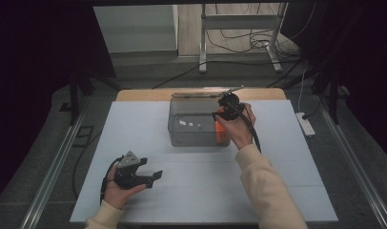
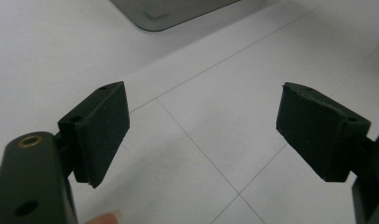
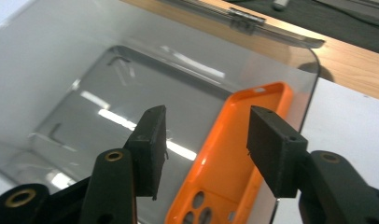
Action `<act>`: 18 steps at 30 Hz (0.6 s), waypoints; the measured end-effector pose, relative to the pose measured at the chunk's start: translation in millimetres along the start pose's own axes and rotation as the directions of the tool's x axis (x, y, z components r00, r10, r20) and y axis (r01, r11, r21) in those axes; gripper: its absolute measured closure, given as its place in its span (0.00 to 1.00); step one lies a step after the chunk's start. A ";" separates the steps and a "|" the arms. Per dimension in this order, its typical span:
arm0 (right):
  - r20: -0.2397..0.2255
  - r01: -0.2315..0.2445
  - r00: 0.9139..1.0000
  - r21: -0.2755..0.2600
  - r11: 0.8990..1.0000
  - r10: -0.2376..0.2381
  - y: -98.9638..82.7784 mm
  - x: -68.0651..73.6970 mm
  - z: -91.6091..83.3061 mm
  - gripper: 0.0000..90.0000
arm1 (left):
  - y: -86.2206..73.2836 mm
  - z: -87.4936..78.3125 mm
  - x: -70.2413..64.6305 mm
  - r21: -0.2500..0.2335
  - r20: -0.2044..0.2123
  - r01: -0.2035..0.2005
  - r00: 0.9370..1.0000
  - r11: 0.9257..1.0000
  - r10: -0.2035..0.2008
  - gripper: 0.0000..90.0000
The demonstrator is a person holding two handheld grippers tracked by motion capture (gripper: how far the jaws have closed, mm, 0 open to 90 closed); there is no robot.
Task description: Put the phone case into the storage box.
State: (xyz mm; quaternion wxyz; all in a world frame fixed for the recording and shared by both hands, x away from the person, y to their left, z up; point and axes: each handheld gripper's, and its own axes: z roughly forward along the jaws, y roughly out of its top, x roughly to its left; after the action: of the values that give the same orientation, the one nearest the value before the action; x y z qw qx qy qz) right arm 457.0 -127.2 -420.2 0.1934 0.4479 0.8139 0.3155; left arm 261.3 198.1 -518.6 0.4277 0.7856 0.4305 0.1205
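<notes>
Presently an orange phone case (image 3: 234,154) is seen leaning on edge inside the clear bin (image 3: 75,93), against its wall at about 3 o'clock, its long axis running from 6 toward 12 o'clock in the right gripper view. The right claw (image 3: 204,149) is held just above it, jaws part open with nothing pressed between them; the case lies directly beyond the gap. Nothing else is seen in the bin. The left claw (image 2: 201,135) is kept wide and empty over the bare tabletop (image 2: 215,107), at 7 o'clock in the high view, well apart from the bin. The right hand (image 1: 239,131) is judged the nearer.
</notes>
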 end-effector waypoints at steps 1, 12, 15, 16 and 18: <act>-0.019 -0.002 1.000 -0.006 1.000 0.002 -1.0 -0.4 -1.4 0.50 | 0.1 -0.1 0.1 0.001 0.000 0.001 1.000 1.000 -0.001 0.19; -0.157 -0.007 0.988 -0.077 0.997 -0.005 -15.2 -7.1 -16.5 0.44 | 0.4 -1.2 0.3 -0.013 0.006 0.017 1.000 1.000 -0.017 0.18; -0.167 -0.004 0.986 -0.084 0.996 -0.010 -18.4 -7.8 -19.1 0.43 | 0.3 -1.6 -0.1 -0.013 0.004 0.014 1.000 1.000 -0.014 0.18; -0.172 0.001 0.985 -0.094 0.996 -0.017 -21.2 -8.0 -20.9 0.43 | 0.2 -1.7 -0.2 -0.013 0.003 0.014 1.000 1.000 -0.014 0.18; -0.180 0.004 0.983 -0.103 0.995 -0.022 -24.7 -7.7 -23.4 0.43 | 0.0 -2.1 -0.3 -0.013 0.002 0.015 1.000 1.000 -0.015 0.18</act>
State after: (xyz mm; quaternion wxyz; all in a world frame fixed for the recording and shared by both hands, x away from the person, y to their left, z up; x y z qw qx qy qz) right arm 432.0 -151.5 -419.9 0.1434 0.4017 0.8138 0.3948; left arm 260.0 199.1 -517.2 0.4340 0.7798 0.4351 0.1196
